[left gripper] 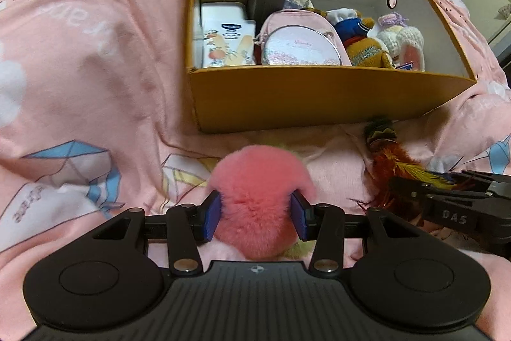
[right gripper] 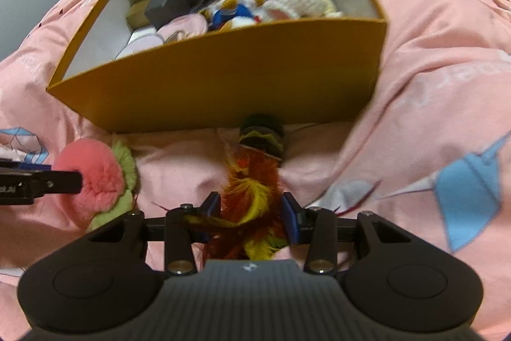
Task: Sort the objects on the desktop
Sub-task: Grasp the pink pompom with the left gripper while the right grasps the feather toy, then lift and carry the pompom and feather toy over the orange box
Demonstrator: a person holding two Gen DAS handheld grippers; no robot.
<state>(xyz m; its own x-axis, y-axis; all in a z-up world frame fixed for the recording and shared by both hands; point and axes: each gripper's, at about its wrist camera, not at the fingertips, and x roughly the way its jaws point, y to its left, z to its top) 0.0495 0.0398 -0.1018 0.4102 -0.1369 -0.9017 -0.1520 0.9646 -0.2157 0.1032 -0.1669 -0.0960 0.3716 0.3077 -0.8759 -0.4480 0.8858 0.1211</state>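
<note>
On the bed before the yellow box (left gripper: 319, 98), the left claw (left gripper: 255, 213) squeezes a light, squashy pink pompom (left gripper: 258, 181); the right claw (right gripper: 250, 218) straddles a flimsy feather toy (right gripper: 252, 197), best gripped mid-bundle

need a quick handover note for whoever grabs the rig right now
Left hand-held gripper: pads pressed into the pink pom-pom, which lies on the pink bedsheet.
Right hand-held gripper: astride the feather toy on the sheet; firm grip not confirmed.
Done: yellow box already holds a pouch, tin, small boxes and plush toys.
Left: lift both items into the box.
</note>
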